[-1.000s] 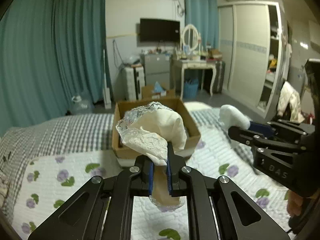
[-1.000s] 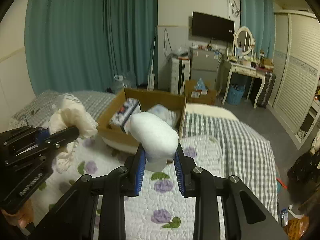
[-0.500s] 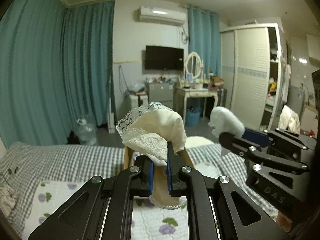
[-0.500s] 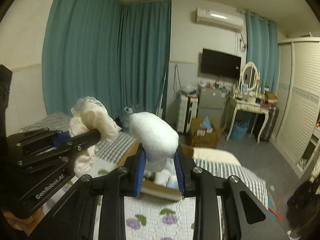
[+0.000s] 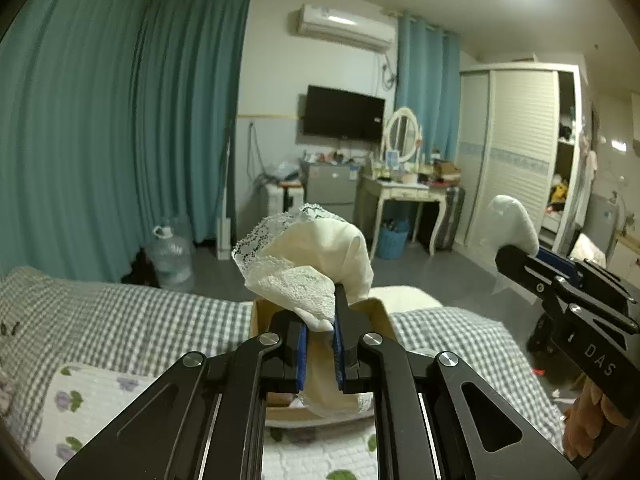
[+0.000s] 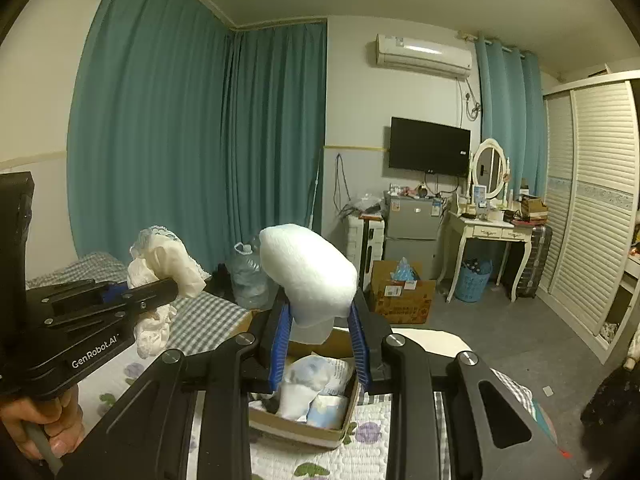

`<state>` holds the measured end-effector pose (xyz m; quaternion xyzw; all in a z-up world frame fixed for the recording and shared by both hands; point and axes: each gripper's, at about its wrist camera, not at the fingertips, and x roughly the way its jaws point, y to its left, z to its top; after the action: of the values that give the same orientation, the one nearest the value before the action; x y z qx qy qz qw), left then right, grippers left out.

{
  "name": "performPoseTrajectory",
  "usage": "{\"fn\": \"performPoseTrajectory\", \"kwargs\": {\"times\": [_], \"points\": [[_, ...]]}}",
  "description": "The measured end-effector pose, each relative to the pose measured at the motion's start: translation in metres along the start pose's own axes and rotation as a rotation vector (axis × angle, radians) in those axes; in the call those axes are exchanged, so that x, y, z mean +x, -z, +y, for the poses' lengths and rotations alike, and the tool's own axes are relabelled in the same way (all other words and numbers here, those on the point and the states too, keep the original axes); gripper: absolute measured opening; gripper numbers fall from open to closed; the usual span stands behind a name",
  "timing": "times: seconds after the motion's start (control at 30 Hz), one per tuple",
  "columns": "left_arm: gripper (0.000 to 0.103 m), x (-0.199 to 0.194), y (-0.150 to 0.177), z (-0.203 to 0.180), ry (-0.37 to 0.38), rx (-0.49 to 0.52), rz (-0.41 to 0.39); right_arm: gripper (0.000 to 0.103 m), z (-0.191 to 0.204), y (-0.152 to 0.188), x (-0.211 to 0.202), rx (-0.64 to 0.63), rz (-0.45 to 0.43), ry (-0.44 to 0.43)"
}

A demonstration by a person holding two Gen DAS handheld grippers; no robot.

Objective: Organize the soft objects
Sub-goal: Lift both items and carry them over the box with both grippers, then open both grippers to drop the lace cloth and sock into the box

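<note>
My left gripper (image 5: 320,320) is shut on a cream cloth with lace trim (image 5: 308,264), held in the air above the bed. It also shows in the right wrist view (image 6: 160,284) at the left. My right gripper (image 6: 320,320) is shut on a white soft wad (image 6: 310,270), held above an open cardboard box (image 6: 296,428). The box sits on the bed and holds several white and pale blue soft packs (image 6: 316,388). In the left wrist view the right gripper (image 5: 516,258) and its white wad (image 5: 510,224) are at the right, and the box (image 5: 260,316) lies mostly hidden behind my fingers.
The bed has a grey checked sheet (image 5: 120,320) and a floral quilt (image 5: 80,408). Beyond it are teal curtains (image 6: 180,140), a water jug (image 5: 170,256), a second box on the floor (image 6: 400,292), a dressing table (image 6: 484,236) and a wardrobe (image 6: 592,220).
Both grippers have risen and tilted up with their loads; the bed and box have dropped low in both views. The grips have not changed.
</note>
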<state>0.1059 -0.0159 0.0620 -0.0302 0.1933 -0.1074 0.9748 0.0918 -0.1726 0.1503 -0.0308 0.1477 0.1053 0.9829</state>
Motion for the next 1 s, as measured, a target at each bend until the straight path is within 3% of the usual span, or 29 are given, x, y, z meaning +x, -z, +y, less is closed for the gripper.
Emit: {"fn": "performPoseTrajectory", "kwargs": {"times": [0.6,0.9,1.0], "points": [[0.010,0.152,0.053,0.017,-0.001,-0.011,0.231,0.027,-0.028,0.101,0.202,0.011,0.281,-0.028],[0.010,0.192,0.085,0.016,-0.003,-0.010,0.372,0.029,-0.025,0.146,0.261,-0.029,0.443,-0.006],[0.013,0.195,0.091,0.014,0.001,-0.007,0.400,0.029,-0.023,0.152,0.269,-0.057,0.462,0.023]]}}
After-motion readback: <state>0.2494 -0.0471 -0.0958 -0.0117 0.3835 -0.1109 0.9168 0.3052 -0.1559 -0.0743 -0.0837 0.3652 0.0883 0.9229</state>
